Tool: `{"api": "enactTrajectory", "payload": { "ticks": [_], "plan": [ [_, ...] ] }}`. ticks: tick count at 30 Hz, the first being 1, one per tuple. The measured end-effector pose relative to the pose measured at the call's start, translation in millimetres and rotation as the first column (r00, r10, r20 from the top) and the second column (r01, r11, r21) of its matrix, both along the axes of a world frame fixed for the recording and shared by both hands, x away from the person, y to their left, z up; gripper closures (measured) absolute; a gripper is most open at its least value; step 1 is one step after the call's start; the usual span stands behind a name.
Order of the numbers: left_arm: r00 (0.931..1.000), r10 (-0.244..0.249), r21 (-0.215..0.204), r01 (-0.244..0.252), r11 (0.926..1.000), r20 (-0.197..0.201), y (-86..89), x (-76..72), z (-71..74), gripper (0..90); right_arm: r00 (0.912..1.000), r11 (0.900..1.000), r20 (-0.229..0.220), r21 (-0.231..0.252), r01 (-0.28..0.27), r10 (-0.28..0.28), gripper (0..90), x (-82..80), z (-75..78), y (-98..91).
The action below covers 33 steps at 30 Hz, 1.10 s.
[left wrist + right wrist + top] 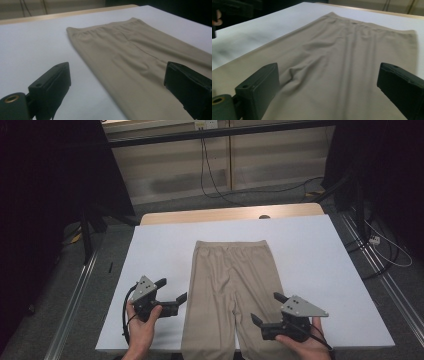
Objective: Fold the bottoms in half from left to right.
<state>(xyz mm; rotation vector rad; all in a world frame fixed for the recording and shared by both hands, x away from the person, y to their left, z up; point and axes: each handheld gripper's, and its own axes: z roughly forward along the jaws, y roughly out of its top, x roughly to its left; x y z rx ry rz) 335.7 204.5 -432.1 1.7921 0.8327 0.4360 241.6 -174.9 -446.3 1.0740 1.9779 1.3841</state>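
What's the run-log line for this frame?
left tongs: open, beside trousers | right tongs: open, over trouser leg | trousers: flat on table, ungrasped

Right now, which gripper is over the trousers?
The right gripper: it hovers over the trousers. The left gripper is beside them, over the white table.

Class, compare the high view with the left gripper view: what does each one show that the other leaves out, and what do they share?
High view alone: both hands, the left gripper beside the trousers, the right gripper above one leg, the trouser legs running off the near table edge, the grey floor and the cables behind the table.

Left gripper view alone: a close look between its own open jaws at the creases in the fabric.

Both: the beige trousers lying flat, waistband far, on the white table.
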Motion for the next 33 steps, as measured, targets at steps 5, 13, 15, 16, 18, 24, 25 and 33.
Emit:
{"api": "enactTrajectory", "payload": {
  "ticks": [5,13,15,16,18,24,25,33],
  "plan": [
    [0.9994,-0.033,0.002,0.033,0.9995,-0.011,-6.8,7.0,4.5,8.9,0.9947,0.9946,-0.014,-0.022,-0.102,0.102,4.3,-0.3,-0.6,31.6],
    [0.9991,-0.041,0.021,0.041,0.9989,-0.007,-15.7,10.7,11.5,10.6,0.9753,0.9788,-0.083,0.013,-0.204,0.205,7.9,3.0,-2.3,65.3],
    [0.9979,-0.063,0.005,0.063,0.998,-0.013,-17.8,13.0,13.6,10.3,0.971,0.9759,-0.099,0.008,-0.218,0.218,8.1,3.8,-1.9,69.5],
    [0.9974,-0.069,-0.001,0.069,0.9976,-0.021,-19.2,15.5,14.8,10.3,0.9652,0.9714,-0.113,0.0,-0.237,0.236,8.3,4.7,-1.7,73.4],
    [0.9981,-0.062,0.0,0.062,0.9981,-0.004,-23.0,21.5,16.7,9.3,0.9596,0.9679,-0.132,-0.005,-0.251,0.248,10.1,5.5,-1.7,81.5],
    [0.9979,-0.063,0.033,0.063,0.9975,-0.016,-33.0,41.5,15.6,10.0,0.926,0.9411,-0.199,-0.043,-0.335,0.321,15.5,8.8,1.1,99.5],
    [0.998,-0.057,0.039,0.058,0.9975,-0.028,-34.0,46.3,14.3,10.0,0.9248,0.94,-0.2,-0.043,-0.339,0.324,15.6,9.3,1.2,101.7],
    [0.9991,-0.008,0.08,0.011,0.9967,-0.041,-41.1,85.4,10.6,10.3,0.9058,0.9267,-0.257,-0.08,-0.367,0.337,15.5,22.1,1.0,130.7]
  ]
}}
